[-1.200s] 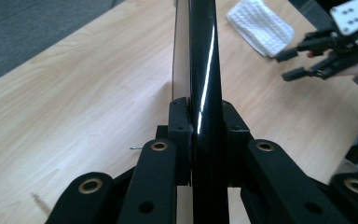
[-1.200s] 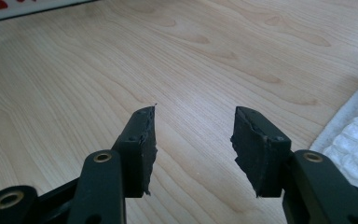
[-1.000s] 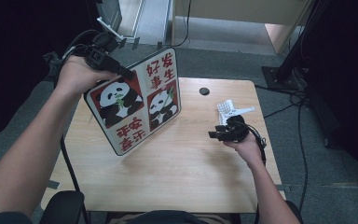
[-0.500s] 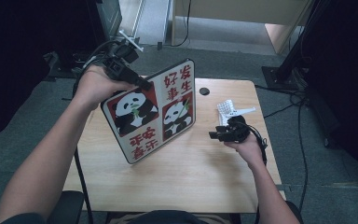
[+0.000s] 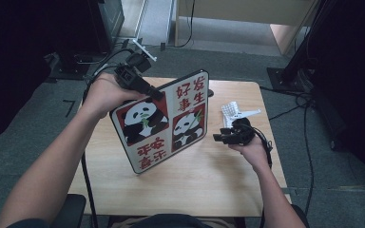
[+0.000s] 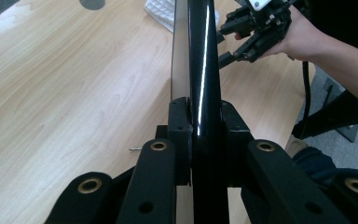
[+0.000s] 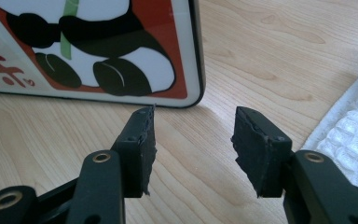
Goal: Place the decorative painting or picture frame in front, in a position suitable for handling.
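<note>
Left claw (image 5: 154, 92) clamping panda board (image 5: 164, 123), tilted over table (image 5: 218, 185)

The left hand-held gripper (image 5: 140, 85) is raised at the far left, forearm stretched forward, its jaws clamped tight on a thin edge. The right hand-held gripper (image 5: 228, 137) sits low on the right, pointing left, wrist level, its jaws standing apart with nothing between them.

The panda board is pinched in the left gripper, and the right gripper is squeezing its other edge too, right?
Not quite. The left gripper does pinch the panda board, but the right gripper is open with nothing between its jaws, close to the board's edge without touching it. The right gripper view shows this.
</note>
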Tool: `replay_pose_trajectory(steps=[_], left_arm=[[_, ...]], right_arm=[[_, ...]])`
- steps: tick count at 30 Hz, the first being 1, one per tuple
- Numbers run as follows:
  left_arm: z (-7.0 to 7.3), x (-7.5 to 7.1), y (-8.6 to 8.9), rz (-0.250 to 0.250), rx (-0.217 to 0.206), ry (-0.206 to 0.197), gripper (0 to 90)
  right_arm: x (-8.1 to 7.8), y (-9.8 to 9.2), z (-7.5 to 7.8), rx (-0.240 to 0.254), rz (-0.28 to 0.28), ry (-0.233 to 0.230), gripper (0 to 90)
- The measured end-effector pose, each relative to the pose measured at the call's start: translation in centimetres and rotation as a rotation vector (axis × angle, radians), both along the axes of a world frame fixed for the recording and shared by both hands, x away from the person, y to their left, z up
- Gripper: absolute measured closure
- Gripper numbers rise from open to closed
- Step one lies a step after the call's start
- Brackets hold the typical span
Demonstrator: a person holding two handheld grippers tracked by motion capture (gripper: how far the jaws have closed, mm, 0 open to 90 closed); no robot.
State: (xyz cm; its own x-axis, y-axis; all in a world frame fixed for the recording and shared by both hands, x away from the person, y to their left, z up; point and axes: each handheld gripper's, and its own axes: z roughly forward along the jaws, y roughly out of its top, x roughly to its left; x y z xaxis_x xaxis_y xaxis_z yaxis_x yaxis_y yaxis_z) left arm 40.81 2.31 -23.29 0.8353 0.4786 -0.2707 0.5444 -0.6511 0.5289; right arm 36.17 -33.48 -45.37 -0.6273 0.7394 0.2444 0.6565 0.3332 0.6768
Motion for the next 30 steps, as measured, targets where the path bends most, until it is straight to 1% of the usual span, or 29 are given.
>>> replay_pose_trajectory(steps=[4, 6, 7, 8, 9, 12, 16, 17, 18, 19, 22, 24, 26, 27, 29, 30], left_arm=[[-0.3, -0.1, -0.1, 0.005, -0.001, -0.004, 79.0], [-0.5, -0.1, 0.0, 0.012, -0.015, 0.0, 78.7], [-0.6, 0.0, 0.0, 0.018, -0.017, 0.007, 78.7], [-0.6, 0.0, 0.0, 0.018, -0.017, 0.007, 78.7], [-0.6, 0.0, 0.1, 0.03, -0.02, 0.009, 78.7], [-0.7, 0.1, 0.4, 0.044, -0.025, 0.016, 78.6], [-0.7, 0.2, 0.5, 0.057, -0.021, 0.016, 78.5], [-0.8, 0.2, 0.6, 0.076, -0.014, 0.0, 78.4], [-0.8, 0.2, 0.6, 0.076, -0.014, 0.0, 78.3], [-0.9, 0.2, 0.7, 0.085, -0.021, 0.013, 78.1], [-1.0, 0.3, 0.9, 0.092, -0.016, 0.007, 77.7], [-1.1, 0.4, 1.0, 0.105, -0.021, 0.021, 76.9], [-1.1, 0.4, 1.1, 0.112, -0.018, 0.022, 73.6], [-1.1, 0.6, 1.2, 0.139, -0.004, 0.012, 70.5], [-1.2, 0.6, 1.2, 0.144, -0.001, 0.012, 67.8], [-1.2, 0.6, 1.3, 0.146, 0.001, 0.003, 67.3]], right_arm=[[0.0, 0.0, 0.0, -0.001, 0.0, 0.001, 48.8], [0.0, 0.0, -0.1, -0.002, -0.001, 0.002, 48.1], [0.0, 0.0, -0.1, -0.004, -0.002, 0.005, 48.1], [0.0, 0.0, -0.1, -0.004, -0.002, 0.005, 47.9], [0.0, 0.0, -0.1, -0.005, -0.002, 0.004, 47.8], [0.1, 0.0, -0.1, -0.004, -0.003, 0.0, 47.7], [0.1, -0.1, -0.1, -0.002, -0.008, 0.003, 47.7], [0.1, -0.2, -0.1, -0.001, -0.01, -0.004, 47.7], [0.1, -0.2, -0.1, -0.001, -0.01, -0.004, 47.7], [0.2, -0.3, 0.0, 0.001, -0.012, -0.005, 47.7], [0.2, -0.4, 0.0, 0.002, -0.018, -0.004, 47.7], [0.3, -0.5, 0.0, 0.004, -0.024, -0.004, 47.7], [0.4, -0.6, 0.0, 0.003, -0.024, -0.007, 47.7], [0.4, -0.6, 0.0, 0.006, -0.028, -0.009, 47.7], [0.4, -0.7, 0.0, 0.009, -0.031, -0.003, 47.7], [0.4, -0.7, 0.0, 0.008, -0.034, -0.005, 47.7]])
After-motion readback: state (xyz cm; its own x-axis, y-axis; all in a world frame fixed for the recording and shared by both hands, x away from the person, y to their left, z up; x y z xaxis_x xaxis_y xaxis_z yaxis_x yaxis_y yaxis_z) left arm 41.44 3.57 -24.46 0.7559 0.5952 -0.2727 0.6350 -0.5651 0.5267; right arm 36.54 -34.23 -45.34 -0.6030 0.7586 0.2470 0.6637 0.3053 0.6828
